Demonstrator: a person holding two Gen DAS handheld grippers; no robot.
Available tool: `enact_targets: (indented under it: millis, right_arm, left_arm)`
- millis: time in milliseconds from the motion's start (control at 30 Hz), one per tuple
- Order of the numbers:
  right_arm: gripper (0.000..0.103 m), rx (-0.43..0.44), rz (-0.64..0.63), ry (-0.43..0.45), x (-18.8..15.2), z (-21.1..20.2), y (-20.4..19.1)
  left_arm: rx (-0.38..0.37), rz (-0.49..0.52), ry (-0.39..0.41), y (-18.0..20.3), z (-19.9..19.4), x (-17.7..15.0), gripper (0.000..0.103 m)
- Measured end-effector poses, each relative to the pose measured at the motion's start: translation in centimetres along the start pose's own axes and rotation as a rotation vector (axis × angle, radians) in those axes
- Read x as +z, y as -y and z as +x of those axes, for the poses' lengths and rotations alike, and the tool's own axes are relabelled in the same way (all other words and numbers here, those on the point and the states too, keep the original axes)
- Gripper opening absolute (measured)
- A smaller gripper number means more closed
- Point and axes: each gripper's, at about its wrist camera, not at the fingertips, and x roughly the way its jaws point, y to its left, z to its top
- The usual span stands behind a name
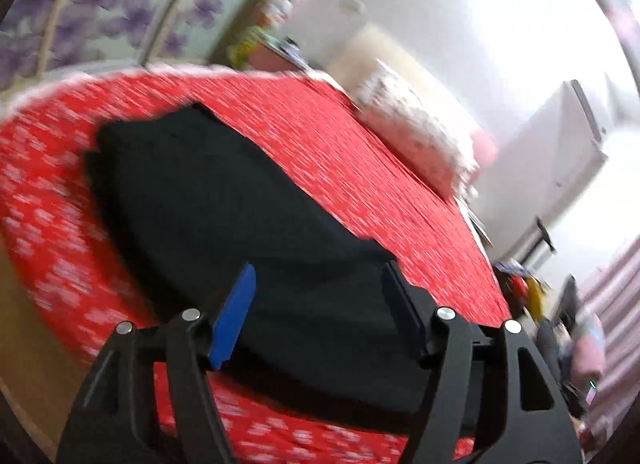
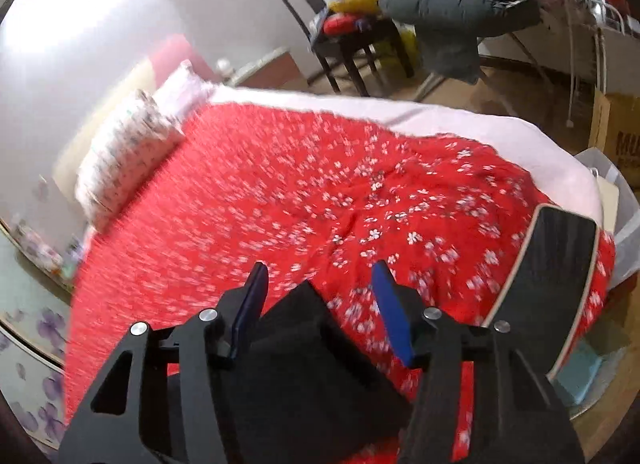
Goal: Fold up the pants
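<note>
The black pants (image 1: pixel 224 199) lie folded in a long flat stack on the red flowered bedspread (image 1: pixel 360 151). My left gripper (image 1: pixel 320 292) is open above the near end of the pants, its fingers apart and holding nothing. In the right wrist view a corner of the black pants (image 2: pixel 304 352) lies below and between the fingers of my right gripper (image 2: pixel 320 284), which is open and empty. The bedspread (image 2: pixel 320 191) fills the middle of that view. Both views are motion-blurred.
A patterned pillow (image 2: pixel 124 155) lies at the head of the bed. A dark curved board (image 2: pixel 548 276) rests on the bed's right edge. A chair with clothes (image 2: pixel 348 35), a cardboard box (image 2: pixel 616 135) and a white cabinet (image 1: pixel 560 143) stand around the bed.
</note>
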Motion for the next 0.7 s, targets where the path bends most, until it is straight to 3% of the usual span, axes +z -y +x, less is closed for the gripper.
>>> enact_targets:
  millis: [200,333,433,467,533,567,700]
  right_arm:
    - [0.052,-0.132,-0.252,-0.113,-3.0,2.4,-2.1]
    - [0.049,-0.189,-0.383,-0.153,-5.7,2.4,-2.6]
    - [0.030,-0.182,-0.470,-0.150,-7.2,2.4,-3.2]
    - [0.016,-0.170,-0.508,-0.140,-7.6,2.1,-3.6]
    - [0.016,-0.175,-0.640,-0.109,-9.2,1.2,-5.0]
    - [0.010,-0.184,-0.727,-0.102,-10.4,0.9,-5.7]
    - [0.004,-0.211,-0.858,-0.072,-12.1,-0.1,-6.6]
  left_arm:
    - [-0.079,0.038,-0.128,2.7,4.4,-3.7,0.067]
    - [-0.082,0.061,-0.151,2.6,5.7,-4.7,0.071]
    - [-0.084,0.072,-0.147,2.8,5.9,-5.1,0.073]
    - [-0.086,0.073,-0.146,2.8,6.0,-5.2,0.074]
    - [-0.086,0.080,-0.144,2.8,6.2,-5.2,0.074]
    - [-0.084,0.082,-0.143,2.8,6.1,-5.3,0.074]
    - [-0.083,0.079,-0.147,2.7,6.5,-5.1,0.075]
